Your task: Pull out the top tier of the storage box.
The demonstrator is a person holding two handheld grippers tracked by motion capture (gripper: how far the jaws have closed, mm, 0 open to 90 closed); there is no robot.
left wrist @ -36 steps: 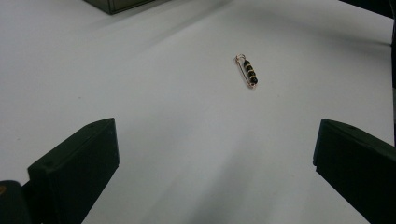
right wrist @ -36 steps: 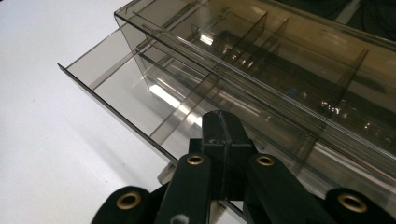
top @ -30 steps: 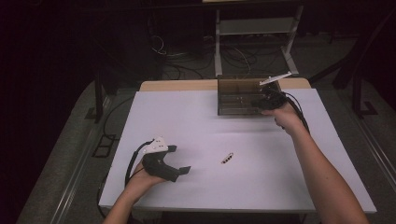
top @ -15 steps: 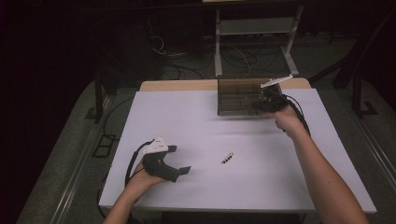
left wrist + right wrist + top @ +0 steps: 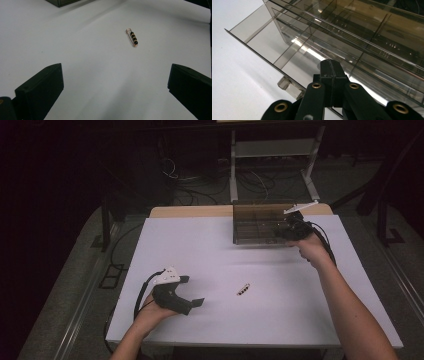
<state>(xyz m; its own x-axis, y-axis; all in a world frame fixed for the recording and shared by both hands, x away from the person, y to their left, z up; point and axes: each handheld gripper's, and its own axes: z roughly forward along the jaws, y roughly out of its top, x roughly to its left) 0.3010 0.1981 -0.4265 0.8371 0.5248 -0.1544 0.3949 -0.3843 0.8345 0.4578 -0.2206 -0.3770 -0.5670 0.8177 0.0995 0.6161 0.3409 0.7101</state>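
Smoked-plastic drawer point(image 5: 272, 47) beneath right gripper point(image 5: 331, 65) (jaws together), pulled out

A smoky, see-through plastic organiser box point(image 5: 255, 225) with thin inner dividers stands at the far edge of the white counter point(image 5: 210, 250), towards its right. One shallow drawer point(image 5: 269, 47) of the same tinted plastic is pulled partway out; its partitioned compartments lie bare, and a small clear tab point(image 5: 288, 86) sticks out from its front wall. A small gold safety pin strung with dark beads point(image 5: 132, 38) lies flat and closed on the counter, well apart from the box, nearer the front.
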